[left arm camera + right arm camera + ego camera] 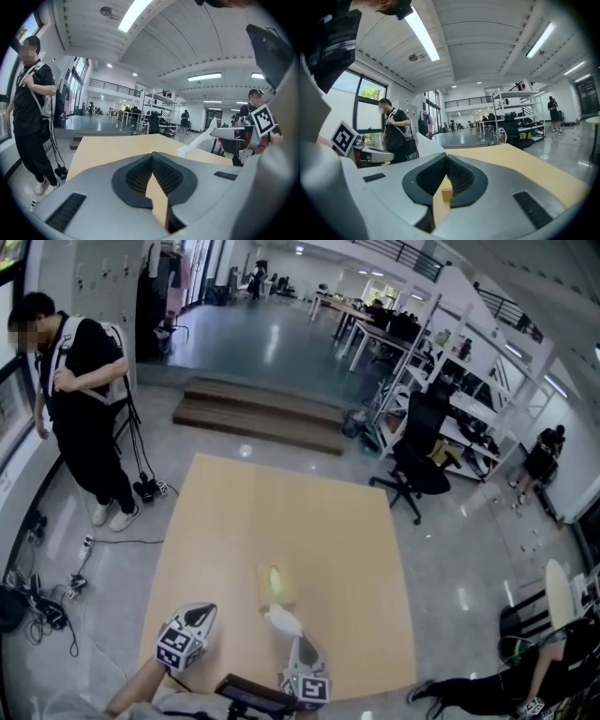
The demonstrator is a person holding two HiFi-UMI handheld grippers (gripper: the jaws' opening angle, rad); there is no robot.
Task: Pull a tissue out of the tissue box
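A tan tissue box [273, 585] lies on the wooden table [234, 521], near its front middle. Through the slit under the right jaws it shows as a small tan block [446, 194]. My right gripper [293, 638] sits just in front of the box, shut on a white tissue [281, 620]. In the left gripper view the tissue [199, 140] slants from the table up to the right gripper [228, 133]. My left gripper [208, 611] rests to the left of the box, its jaws shut with nothing between them [152, 161].
A person in black [80, 409] stands on the floor off the table's far left corner, with cables [56, 587] lying nearby. A black office chair [417, 460] stands off the far right corner. Another person [525, 676] is low at the right.
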